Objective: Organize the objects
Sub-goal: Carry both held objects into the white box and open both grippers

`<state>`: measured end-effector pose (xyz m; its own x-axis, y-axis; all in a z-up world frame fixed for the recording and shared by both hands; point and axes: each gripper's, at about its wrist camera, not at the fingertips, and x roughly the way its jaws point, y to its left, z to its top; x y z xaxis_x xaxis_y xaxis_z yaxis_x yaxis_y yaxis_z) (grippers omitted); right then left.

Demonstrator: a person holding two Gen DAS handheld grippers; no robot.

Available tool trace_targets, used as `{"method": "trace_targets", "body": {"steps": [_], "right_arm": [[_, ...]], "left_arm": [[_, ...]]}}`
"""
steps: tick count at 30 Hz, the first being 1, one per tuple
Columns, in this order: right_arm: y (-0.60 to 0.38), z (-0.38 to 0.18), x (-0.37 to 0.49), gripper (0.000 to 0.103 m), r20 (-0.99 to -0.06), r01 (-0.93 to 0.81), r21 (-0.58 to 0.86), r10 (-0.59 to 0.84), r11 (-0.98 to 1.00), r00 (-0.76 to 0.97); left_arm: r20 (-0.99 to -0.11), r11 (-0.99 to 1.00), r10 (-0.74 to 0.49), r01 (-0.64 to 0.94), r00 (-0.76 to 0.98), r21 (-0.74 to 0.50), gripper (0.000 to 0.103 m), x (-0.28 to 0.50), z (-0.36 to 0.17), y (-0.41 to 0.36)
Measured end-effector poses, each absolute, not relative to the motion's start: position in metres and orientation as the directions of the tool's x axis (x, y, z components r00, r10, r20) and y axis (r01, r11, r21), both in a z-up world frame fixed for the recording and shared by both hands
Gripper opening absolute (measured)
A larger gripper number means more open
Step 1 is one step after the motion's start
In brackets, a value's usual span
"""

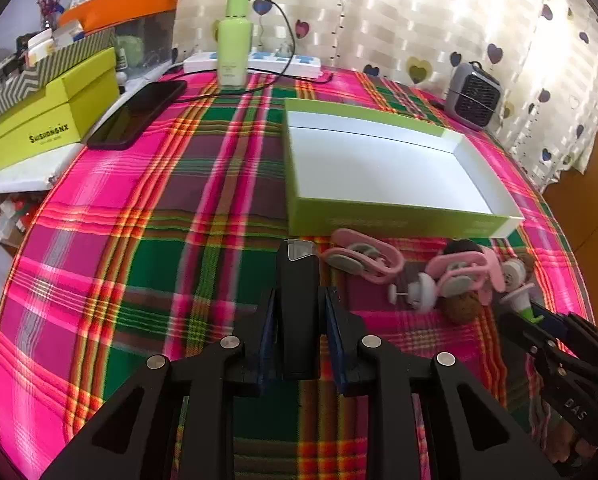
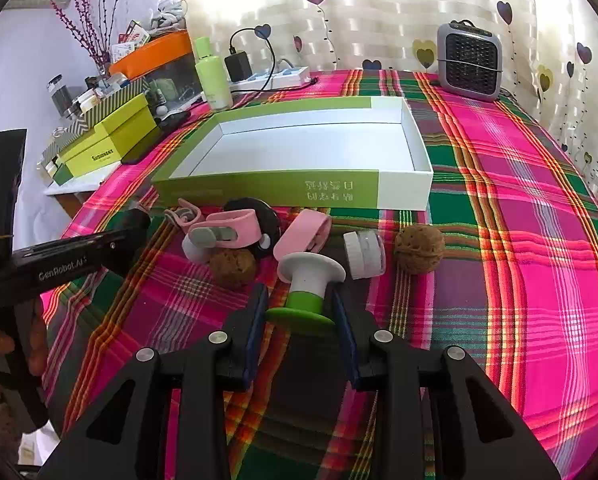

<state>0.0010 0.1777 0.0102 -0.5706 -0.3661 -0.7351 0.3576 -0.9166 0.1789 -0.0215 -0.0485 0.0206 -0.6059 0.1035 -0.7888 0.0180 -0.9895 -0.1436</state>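
Right now your left tongs [image 1: 299,320] are clamped shut on a slim black device with a clear tip [image 1: 298,304], which stands up between the blue pads [image 1: 270,332], lifted just short of the near wall of the open green and white box [image 1: 399,222]. Your right tongs [image 2: 299,312] sit partly open around a green and white plunger-shaped gadget [image 2: 305,286], the pads at either side of its green base, though you cannot tell from these views whether they press on it. Between the two tongs and the box, a loose cluster lies on the plaid-covered bench [image 2: 519,240]: pink clips [image 2: 223,230], a black disc [image 2: 265,220], a small white jar [image 2: 363,255] and two walnuts [image 2: 419,249]. The box is empty, so the sorting looks barely begun, with the step in hand likely being the carry of the black device into it. Next, that move calls for lifting the device over the near wall and releasing it low on the white floor. Further out, a green bottle [image 1: 233,46], a power strip [image 1: 255,62], a dark phone [image 1: 139,114], stacked green boxes [image 1: 55,120] and a small grey heater [image 1: 473,96] ring the bench, before a heart-patterned curtain [image 1: 419,8].
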Motion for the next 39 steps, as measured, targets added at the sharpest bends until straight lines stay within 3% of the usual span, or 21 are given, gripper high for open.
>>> {"method": "trace_targets", "body": {"steps": [14,39], "right_arm": [[0.176,0.032,0.0,0.034,-0.697,0.391,0.192,-0.406,-0.9,-0.591],[0.167,0.056,-0.085,0.034,-0.68,0.413,0.143,-0.393,-0.899,-0.619]], "left_arm": [[-0.755,-0.983,0.169,-0.057,-0.634,-0.172,0.022,-0.021,0.049,-0.031],[-0.747,-0.972,0.23,-0.103,-0.624,-0.213,0.022,-0.106,0.06,-0.019]]}}
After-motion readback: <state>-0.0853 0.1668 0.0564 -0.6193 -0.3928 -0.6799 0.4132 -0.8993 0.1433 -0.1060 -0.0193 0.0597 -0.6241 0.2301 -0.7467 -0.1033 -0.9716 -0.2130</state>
